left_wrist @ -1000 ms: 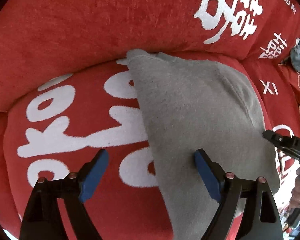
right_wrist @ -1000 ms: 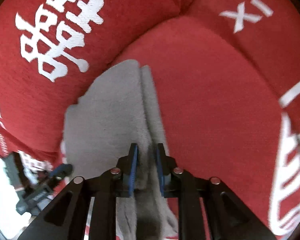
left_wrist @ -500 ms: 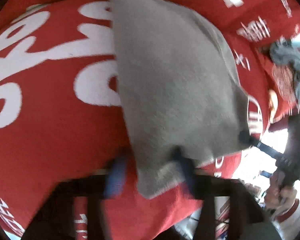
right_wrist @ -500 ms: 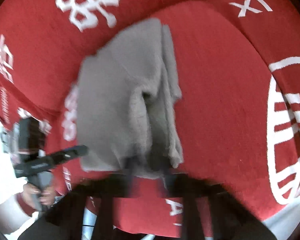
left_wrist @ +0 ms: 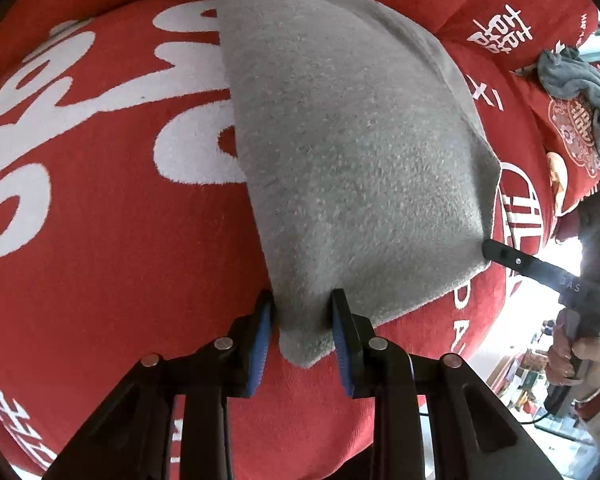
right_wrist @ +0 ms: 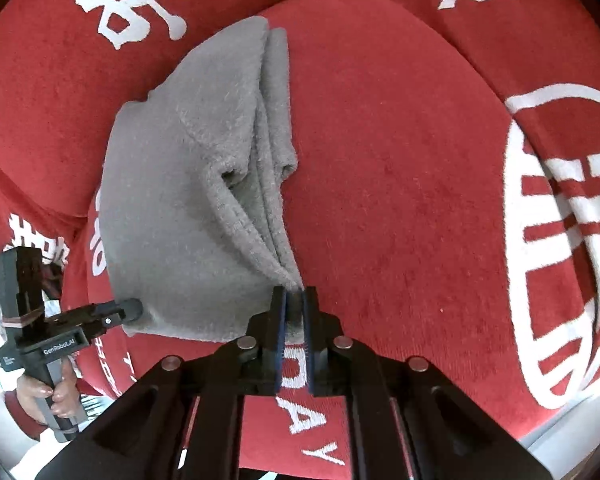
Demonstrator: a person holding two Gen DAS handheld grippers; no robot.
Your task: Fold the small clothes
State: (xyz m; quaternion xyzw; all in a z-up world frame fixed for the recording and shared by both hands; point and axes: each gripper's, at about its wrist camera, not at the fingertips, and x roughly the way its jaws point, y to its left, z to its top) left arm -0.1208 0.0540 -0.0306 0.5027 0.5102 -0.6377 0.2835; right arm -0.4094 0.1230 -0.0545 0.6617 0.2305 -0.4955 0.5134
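Note:
A grey fleece garment (left_wrist: 352, 152) lies partly folded on a red sofa cover (left_wrist: 100, 240) with white characters. My left gripper (left_wrist: 302, 320) is shut on its near left corner. My right gripper (right_wrist: 294, 308) is shut on the near right corner, where several layered edges (right_wrist: 268, 200) meet. The garment (right_wrist: 180, 200) is lifted at the near edge between both grippers. The right gripper also shows in the left wrist view (left_wrist: 540, 268), the left gripper in the right wrist view (right_wrist: 100, 316).
A crumpled dark grey cloth (left_wrist: 580, 92) lies on the sofa at the far right. The sofa back (right_wrist: 100, 20) rises behind the garment. The sofa's front edge (right_wrist: 560, 432) is near the right gripper. A bright room floor (left_wrist: 520, 368) lies beyond it.
My left gripper closed on the garment's near left corner. Both grippers pulled back and raised the near edge. The right gripper stayed shut on its corner.

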